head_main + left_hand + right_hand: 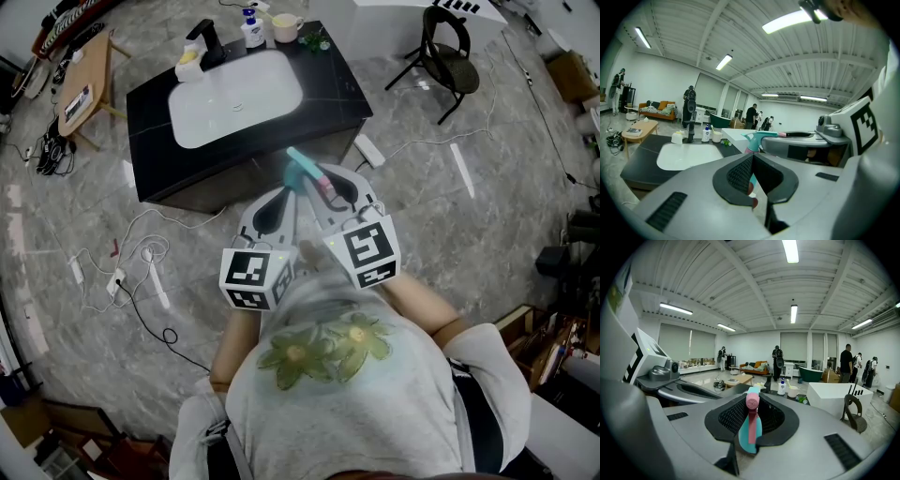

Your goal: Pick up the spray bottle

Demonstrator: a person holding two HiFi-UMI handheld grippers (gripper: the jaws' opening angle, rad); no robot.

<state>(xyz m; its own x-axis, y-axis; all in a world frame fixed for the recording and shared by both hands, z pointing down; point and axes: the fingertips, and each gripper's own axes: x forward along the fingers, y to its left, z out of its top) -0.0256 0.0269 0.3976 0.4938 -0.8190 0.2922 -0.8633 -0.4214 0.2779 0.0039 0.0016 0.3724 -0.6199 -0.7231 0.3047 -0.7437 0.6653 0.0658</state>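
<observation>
Our right gripper [753, 418] is clamped part-way closed on the teal spray bottle [744, 436], its pink trigger upright between the pads, probably to carry it steadily, while our left gripper [752, 174], just beside it, has its jaws together and empty.

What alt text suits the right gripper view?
A teal plastic spray bottle with a pink nozzle is clamped between the right gripper's dark padded tongs, close up. Behind is a bright room with an orange sofa and standing people.
</observation>
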